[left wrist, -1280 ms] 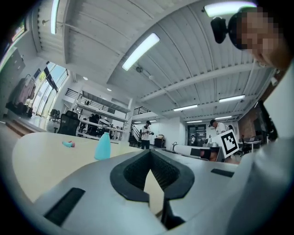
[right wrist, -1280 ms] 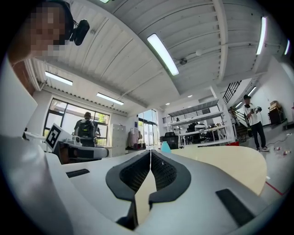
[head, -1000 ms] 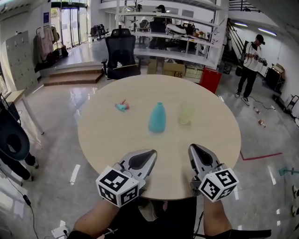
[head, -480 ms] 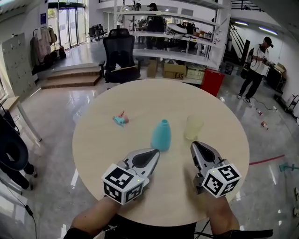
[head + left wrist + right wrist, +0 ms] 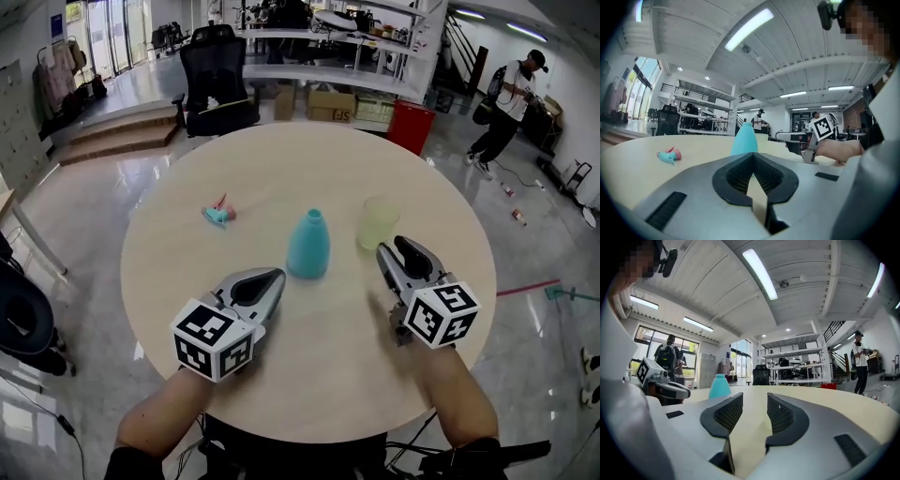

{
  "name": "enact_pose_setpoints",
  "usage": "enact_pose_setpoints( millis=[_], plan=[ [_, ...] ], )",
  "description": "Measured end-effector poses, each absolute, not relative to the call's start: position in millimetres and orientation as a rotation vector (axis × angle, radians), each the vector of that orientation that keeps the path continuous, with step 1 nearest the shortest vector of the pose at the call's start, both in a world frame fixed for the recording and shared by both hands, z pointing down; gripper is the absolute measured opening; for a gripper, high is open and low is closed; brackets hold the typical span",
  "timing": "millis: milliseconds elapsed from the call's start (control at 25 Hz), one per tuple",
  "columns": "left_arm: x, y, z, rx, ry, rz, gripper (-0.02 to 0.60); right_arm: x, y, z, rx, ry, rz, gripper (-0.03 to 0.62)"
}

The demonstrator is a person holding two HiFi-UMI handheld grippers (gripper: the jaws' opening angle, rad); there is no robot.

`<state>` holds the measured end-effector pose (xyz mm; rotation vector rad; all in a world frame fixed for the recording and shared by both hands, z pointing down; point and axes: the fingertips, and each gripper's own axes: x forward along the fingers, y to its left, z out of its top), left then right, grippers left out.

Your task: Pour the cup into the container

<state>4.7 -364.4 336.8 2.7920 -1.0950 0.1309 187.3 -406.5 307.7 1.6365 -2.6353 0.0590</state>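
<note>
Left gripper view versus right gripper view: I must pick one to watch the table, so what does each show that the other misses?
Only the left view: its own shut jaws, the toy and the right gripper. Only the right view: its own jaws, opening with nothing between them, and the left gripper. Both: the container and the table.

Teal container, pale yellow cup, beige table.
</note>
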Motion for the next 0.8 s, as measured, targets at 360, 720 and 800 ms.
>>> enact_pose_setpoints(
  millis=[360, 720, 800],
  plan=[
    [-6.3, -371.9, 341.3, 2.751, -1.086, 0.109, -0.002, 209.2, -453.1, 337.0, 1.614, -2.563, 0.207, 0.395],
    [-4.5, -367.8, 341.4, 2.825, -1.053, 0.176, -0.002, 199.8, -494.5, 351.3, 1.578, -2.517, 0.279, 0.413],
    [-4.0, -369.5, 339.9, 2.833, -1.037, 0.184, -0.002, 198.1, -500.9, 349.5, 1.582, -2.513, 0.284, 0.413]
  ],
)
